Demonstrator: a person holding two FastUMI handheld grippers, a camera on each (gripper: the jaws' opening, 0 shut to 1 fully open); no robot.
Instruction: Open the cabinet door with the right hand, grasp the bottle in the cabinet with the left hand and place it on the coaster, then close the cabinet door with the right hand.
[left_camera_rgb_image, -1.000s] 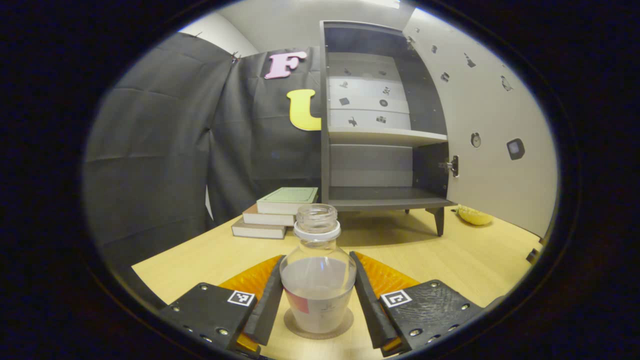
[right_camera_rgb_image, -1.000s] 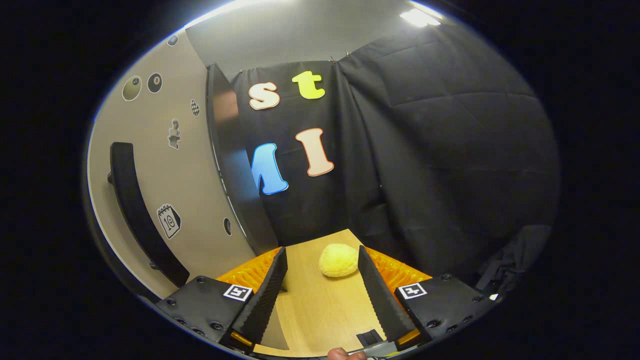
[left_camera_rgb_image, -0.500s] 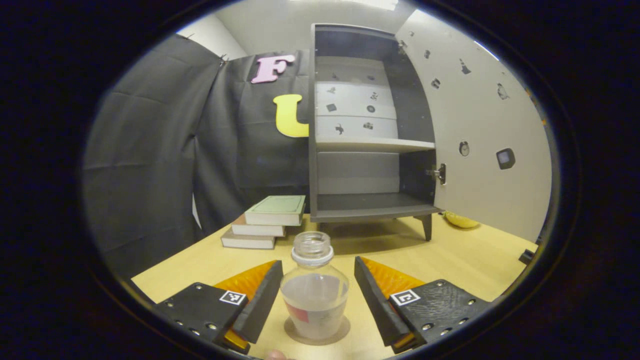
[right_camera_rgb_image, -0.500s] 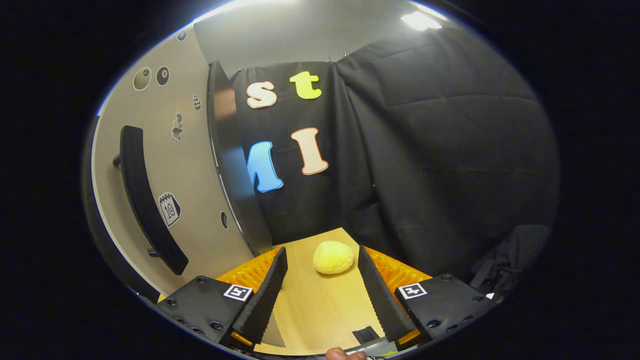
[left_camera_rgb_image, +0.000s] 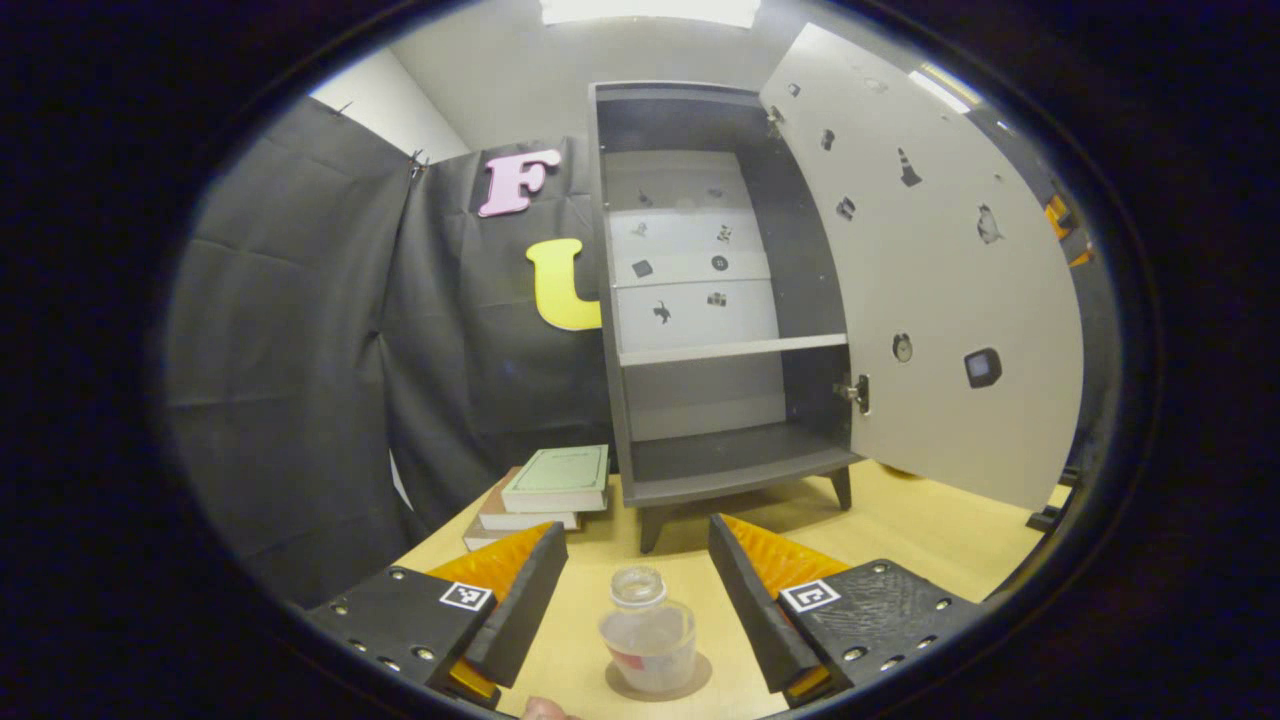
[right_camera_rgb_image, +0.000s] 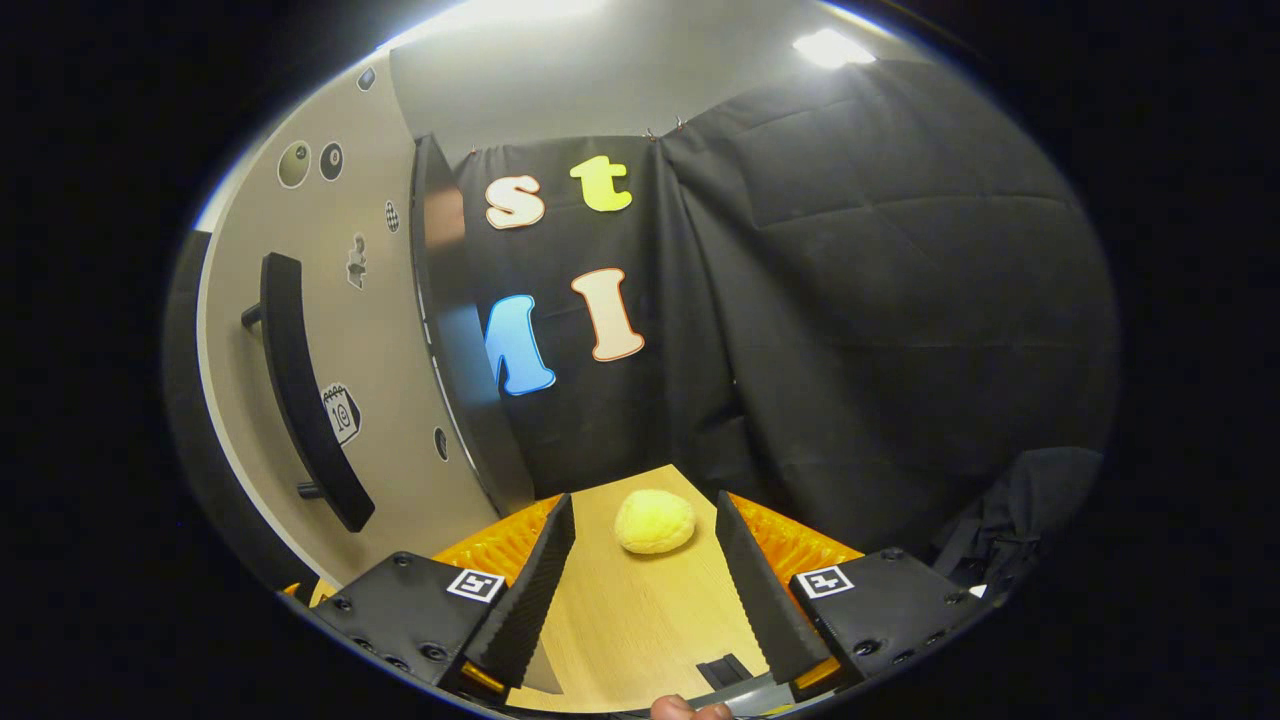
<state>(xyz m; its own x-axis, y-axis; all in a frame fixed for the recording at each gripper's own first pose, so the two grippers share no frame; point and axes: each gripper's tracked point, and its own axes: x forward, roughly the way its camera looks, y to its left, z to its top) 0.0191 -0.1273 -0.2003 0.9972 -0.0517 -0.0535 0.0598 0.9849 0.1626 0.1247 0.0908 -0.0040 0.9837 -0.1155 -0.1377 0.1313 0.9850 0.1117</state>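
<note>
On the light wooden worktop, the clear uncapped bottle is standing on the round brown coaster; left gripper & right gripper jaws are gaping wide, holding nothing.

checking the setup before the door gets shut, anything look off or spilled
Nothing spilled. The bottle stands upright on the coaster, though it has no cap. The cabinet door hangs wide open, shelves bare.

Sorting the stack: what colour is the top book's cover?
Pale green top book; left gripper view.
</note>
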